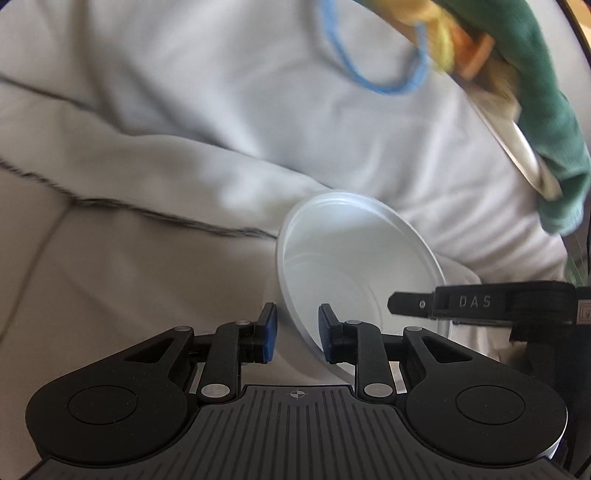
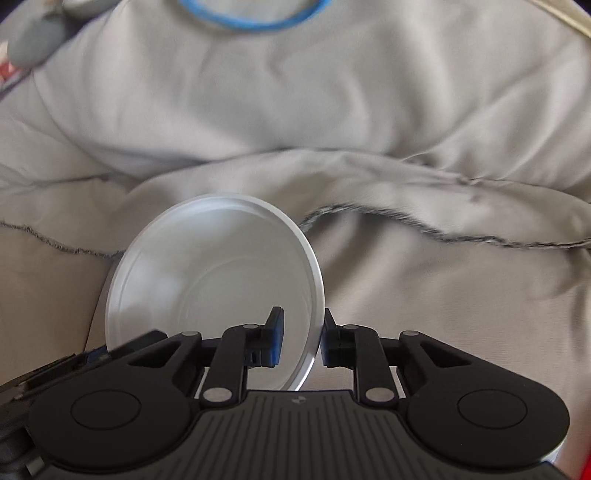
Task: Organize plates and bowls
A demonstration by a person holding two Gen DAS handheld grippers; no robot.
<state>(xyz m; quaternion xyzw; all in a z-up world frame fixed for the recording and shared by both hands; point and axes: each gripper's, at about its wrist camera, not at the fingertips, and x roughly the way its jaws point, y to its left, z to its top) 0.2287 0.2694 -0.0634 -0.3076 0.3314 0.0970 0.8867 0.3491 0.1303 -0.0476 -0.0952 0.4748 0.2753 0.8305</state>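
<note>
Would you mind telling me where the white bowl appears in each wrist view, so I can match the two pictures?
Left wrist view: the white bowl sits lower centre-right, tilted, its rim between the left gripper fingers.
Right wrist view: the white bowl sits lower centre-left, its right rim between the right gripper fingers.
Shared landmark: the blue loop on the grey cloth, near the top of both.
</note>
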